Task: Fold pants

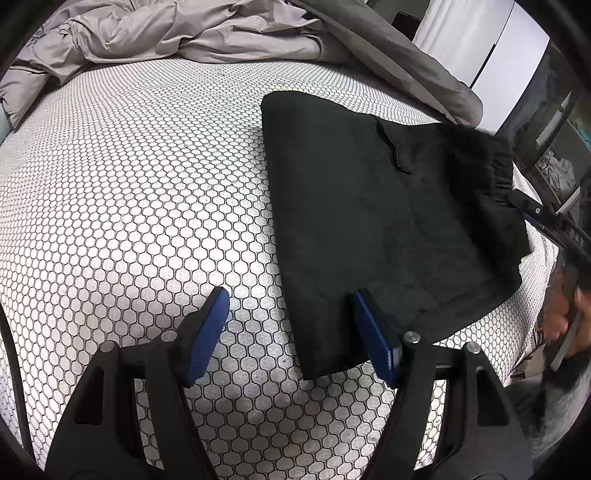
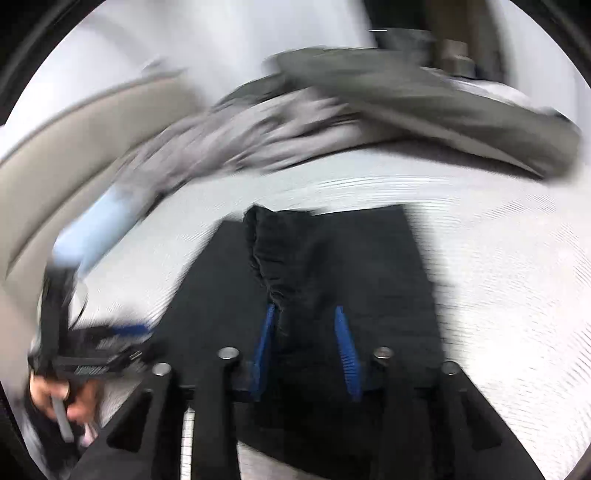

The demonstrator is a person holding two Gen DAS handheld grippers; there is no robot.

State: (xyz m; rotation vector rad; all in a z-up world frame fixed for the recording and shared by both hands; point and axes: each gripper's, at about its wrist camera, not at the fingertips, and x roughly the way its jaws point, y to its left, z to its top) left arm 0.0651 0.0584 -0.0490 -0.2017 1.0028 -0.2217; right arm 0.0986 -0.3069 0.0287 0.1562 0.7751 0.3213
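Observation:
The black pants [image 1: 388,221] lie folded into a compact rectangle on the honeycomb-patterned mattress [image 1: 129,203], elastic waistband at the right edge. My left gripper [image 1: 291,299] is open and empty, its blue pads straddling the pants' near-left corner just above the mattress. In the blurred right wrist view my right gripper [image 2: 306,321] is open, its blue pads on either side of the gathered waistband of the pants [image 2: 332,266]. The right gripper also shows at the right edge of the left wrist view [image 1: 535,218], at the waistband.
A crumpled grey duvet [image 1: 184,33] lies across the far side of the mattress. The mattress edge drops off at the right, with furniture [image 1: 554,147] beyond. The person's hand holding the left gripper [image 2: 62,391] shows at lower left in the right wrist view.

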